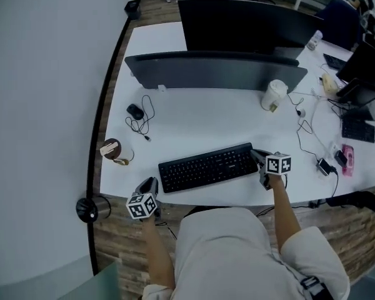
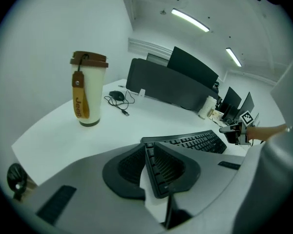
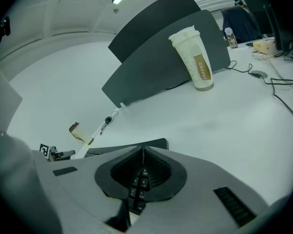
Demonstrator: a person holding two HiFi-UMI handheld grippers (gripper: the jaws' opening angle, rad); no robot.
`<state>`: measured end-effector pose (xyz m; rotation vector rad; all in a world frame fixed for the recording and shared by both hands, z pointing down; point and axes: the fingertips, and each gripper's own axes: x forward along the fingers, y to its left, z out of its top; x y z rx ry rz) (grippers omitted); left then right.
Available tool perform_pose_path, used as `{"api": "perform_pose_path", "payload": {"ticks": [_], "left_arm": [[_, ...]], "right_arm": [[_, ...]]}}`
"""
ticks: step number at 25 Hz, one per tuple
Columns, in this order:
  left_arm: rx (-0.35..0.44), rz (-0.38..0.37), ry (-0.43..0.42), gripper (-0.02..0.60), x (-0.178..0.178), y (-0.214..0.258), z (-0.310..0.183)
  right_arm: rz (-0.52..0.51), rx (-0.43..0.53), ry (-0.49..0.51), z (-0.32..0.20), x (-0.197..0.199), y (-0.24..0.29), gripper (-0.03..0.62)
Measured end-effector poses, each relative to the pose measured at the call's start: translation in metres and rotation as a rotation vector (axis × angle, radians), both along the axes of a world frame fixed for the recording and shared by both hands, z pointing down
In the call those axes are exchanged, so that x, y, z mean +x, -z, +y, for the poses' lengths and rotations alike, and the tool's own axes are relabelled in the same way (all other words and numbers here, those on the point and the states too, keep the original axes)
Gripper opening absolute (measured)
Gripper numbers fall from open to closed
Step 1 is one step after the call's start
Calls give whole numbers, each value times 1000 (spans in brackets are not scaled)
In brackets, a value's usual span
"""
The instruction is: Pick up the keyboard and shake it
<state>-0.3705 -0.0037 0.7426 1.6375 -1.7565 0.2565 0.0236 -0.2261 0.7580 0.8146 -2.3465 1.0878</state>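
A black keyboard (image 1: 206, 167) lies across the white desk (image 1: 194, 124) near its front edge. My right gripper (image 1: 256, 155) is at the keyboard's right end, shut on it; in the right gripper view, keys (image 3: 136, 191) sit pinched between its closed pads. My left gripper (image 1: 151, 184) is at the keyboard's left end. In the left gripper view the keyboard's end (image 2: 155, 167) runs between the jaws, which stand a little apart, and a strip of white desk shows beside it. The left pads do not press on the keyboard.
A tumbler with a brown lid (image 1: 110, 149) stands left of the keyboard. A wired mouse (image 1: 135, 111) lies behind it. A paper cup (image 1: 274, 95) stands by the dark divider (image 1: 212, 70). Cables and small devices (image 1: 325, 166) lie at the right.
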Motion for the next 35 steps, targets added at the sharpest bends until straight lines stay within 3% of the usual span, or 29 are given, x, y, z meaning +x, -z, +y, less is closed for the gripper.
{"api": "perform_pose_path", "payload": {"ticks": [3,4,8,11,16,22,25,30,32,35], "left_arm": [[-29,104,-2,135,11,-12,-5],[-33,133,6,172,12,-15,-7],[-35,215,49,222,11,-27,-27],[-70,194,79,236,4,-34,-35],[-144,154,51,268,8,-46,-49],[-192,119,52,290,7,-52,-56],[-175,144,101,290,15,-53,-58],[-72,226,185,305,13,-47,-63],[-37,245,190,305,12,-43,-62],[22,298,211,308,8,-35,-60]], "right_arm": [[-3,-28,10,1,-2,-7,55],[-6,-32,17,0,-5,-9,98],[-25,-53,31,-10,-12,-18,241],[-85,-97,3,-13,-14,-18,249],[47,-61,21,-22,2,-25,275],[39,-98,-18,-26,-19,-36,285],[56,-89,-13,-24,-22,-37,284],[82,-21,36,-23,-27,-35,284],[41,2,33,-24,-26,-27,276],[-55,89,8,-30,-25,-2,212]]}}
